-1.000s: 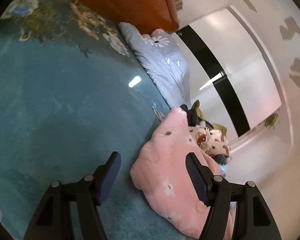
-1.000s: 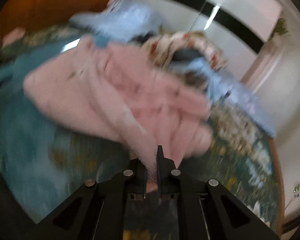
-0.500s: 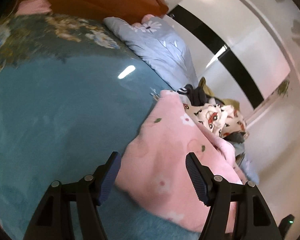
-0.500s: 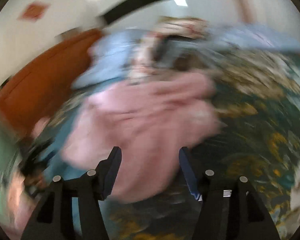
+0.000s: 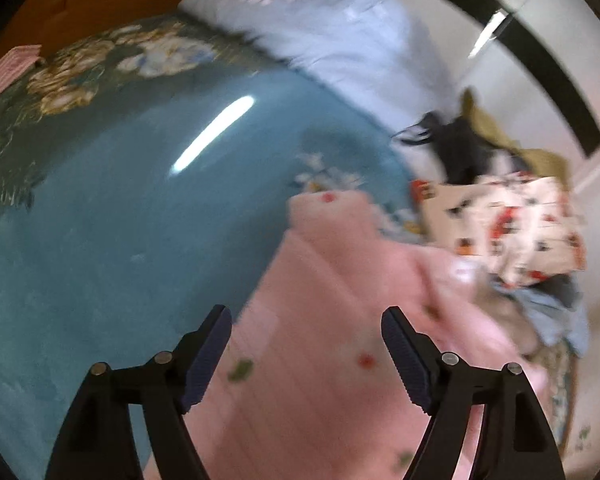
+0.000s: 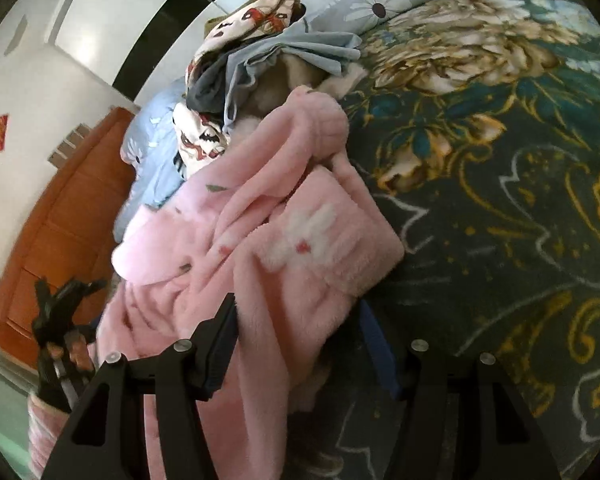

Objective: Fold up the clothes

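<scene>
Left wrist view is motion-blurred; garment edges are hard to make out. The pink robe [image 5: 340,320] runs off the bottom of both views, its full outline cut off. It lies on the bed [image 5: 120,220], against the clothes pile [image 6: 252,56], whose lower items are hidden.

Left claw [image 5: 306,354]: jaws opening, spread wide over the robe; whether the pads touch the fleece cannot be told.

Right claw [image 6: 300,344]: jaws apart, a fold of the robe between them; the right pad is partly hidden by fleece, no pinch evident.
</scene>
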`<move>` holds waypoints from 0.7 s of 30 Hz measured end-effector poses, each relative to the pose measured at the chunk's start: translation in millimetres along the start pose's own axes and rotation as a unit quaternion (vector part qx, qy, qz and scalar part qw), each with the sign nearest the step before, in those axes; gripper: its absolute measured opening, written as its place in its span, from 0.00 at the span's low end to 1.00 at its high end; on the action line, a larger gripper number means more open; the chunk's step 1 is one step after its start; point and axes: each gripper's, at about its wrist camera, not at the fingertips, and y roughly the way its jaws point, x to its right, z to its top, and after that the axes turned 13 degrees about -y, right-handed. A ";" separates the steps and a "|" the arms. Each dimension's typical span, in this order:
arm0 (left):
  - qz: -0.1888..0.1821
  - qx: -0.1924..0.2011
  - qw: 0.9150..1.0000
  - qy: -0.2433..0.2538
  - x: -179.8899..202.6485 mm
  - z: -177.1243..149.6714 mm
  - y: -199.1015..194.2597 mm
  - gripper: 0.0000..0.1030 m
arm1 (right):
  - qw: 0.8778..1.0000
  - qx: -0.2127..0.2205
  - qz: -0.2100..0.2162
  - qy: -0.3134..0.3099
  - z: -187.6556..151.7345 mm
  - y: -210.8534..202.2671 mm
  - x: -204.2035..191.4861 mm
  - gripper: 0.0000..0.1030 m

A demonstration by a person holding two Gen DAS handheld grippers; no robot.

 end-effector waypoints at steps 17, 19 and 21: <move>-0.118 0.043 0.992 -0.028 -47.8 45.3 -83.2 0.07 | 0.998 0.010 0.031 0.050 34.8 5.7 5.6 0.10; -0.168 0.091 0.982 -0.011 -35.4 57.0 -116.9 0.07 | 0.997 0.054 0.033 0.038 61.0 -17.0 -3.0 0.09; -0.229 0.146 0.962 0.012 -27.9 63.4 -161.1 0.07 | 0.993 0.110 0.040 0.020 87.7 -49.9 -14.5 0.09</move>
